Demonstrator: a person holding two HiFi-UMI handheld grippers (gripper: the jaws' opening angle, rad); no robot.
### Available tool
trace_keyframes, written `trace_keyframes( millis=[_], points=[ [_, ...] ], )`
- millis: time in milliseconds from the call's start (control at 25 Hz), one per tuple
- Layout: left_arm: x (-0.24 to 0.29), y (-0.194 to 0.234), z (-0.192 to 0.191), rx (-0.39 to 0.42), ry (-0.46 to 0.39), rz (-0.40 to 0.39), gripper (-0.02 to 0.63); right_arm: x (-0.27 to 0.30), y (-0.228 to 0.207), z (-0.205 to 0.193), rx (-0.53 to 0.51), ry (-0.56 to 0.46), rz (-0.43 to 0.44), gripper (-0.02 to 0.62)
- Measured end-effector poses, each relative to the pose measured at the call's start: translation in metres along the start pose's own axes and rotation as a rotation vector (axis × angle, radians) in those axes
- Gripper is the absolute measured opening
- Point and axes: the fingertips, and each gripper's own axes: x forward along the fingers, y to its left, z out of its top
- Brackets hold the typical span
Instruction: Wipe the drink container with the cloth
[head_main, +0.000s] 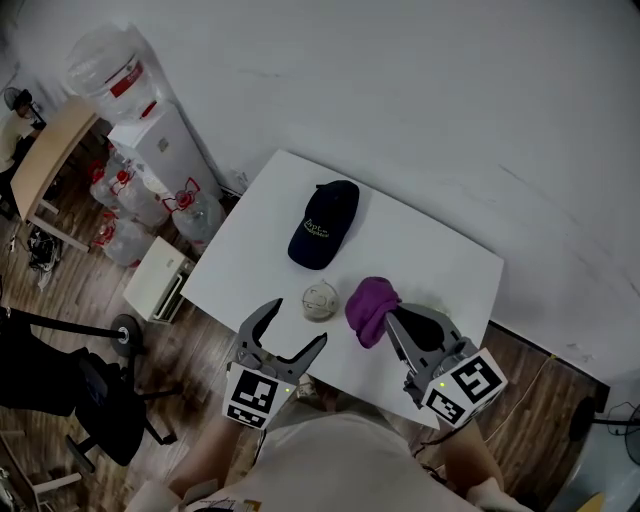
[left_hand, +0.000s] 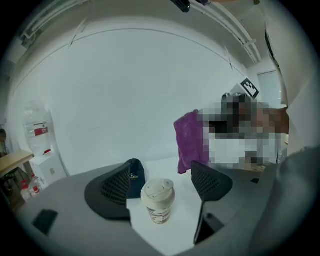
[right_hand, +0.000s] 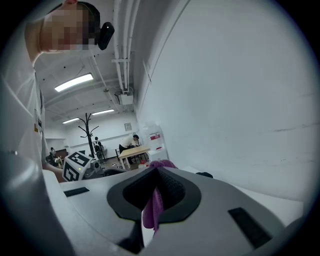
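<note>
A white lidded paper cup (head_main: 320, 300) stands upright near the front of the white table (head_main: 440, 262). My left gripper (head_main: 297, 323) is open just short of it. In the left gripper view the cup (left_hand: 158, 201) stands in the gap ahead of the jaws, touching neither pad. My right gripper (head_main: 396, 320) is shut on a purple cloth (head_main: 370, 310), which hangs bunched to the right of the cup, apart from it. The cloth (right_hand: 152, 212) shows pinched between the pads in the right gripper view, and the cloth (left_hand: 188, 141) hangs in the air in the left gripper view.
A dark blue cap (head_main: 323, 224) lies on the table behind the cup. Left of the table stand a white water dispenser (head_main: 160, 148), several water jugs (head_main: 128, 200), a white box (head_main: 158, 277), a wooden desk (head_main: 50, 152) and a black chair (head_main: 100, 405). A white wall lies behind.
</note>
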Motion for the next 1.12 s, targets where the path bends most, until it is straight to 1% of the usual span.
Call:
trace_keyframes(
  millis=[160, 240, 400, 560, 720, 880, 1120],
  points=[
    [0.032, -0.008, -0.025, 0.002, 0.068, -0.034, 0.393, 0.010, -0.014, -0.006, 0.005, 0.027, 0.017, 0.037],
    [0.045, -0.008, -0.039, -0.008, 0.095, -0.032, 0.398, 0.014, -0.020, -0.009, 0.013, 0.040, 0.020, 0.037],
    [0.068, -0.003, -0.078, -0.063, 0.146, 0.020, 0.414, 0.023, -0.029, -0.018, 0.018, 0.071, 0.039, 0.037],
    [0.087, 0.004, -0.104, -0.069, 0.190, 0.065, 0.430, 0.032, -0.032, -0.032, 0.027, 0.108, 0.059, 0.037],
    [0.099, 0.004, -0.114, -0.089, 0.195, 0.062, 0.434, 0.039, -0.035, -0.044, 0.047, 0.142, 0.074, 0.037],
    [0.107, 0.003, -0.122, -0.083, 0.206, 0.051, 0.436, 0.046, -0.034, -0.052, 0.049, 0.167, 0.089, 0.037],
    [0.112, 0.002, -0.119, -0.073, 0.172, 0.049, 0.437, 0.053, -0.037, -0.060, 0.055, 0.184, 0.086, 0.037]
  ],
)
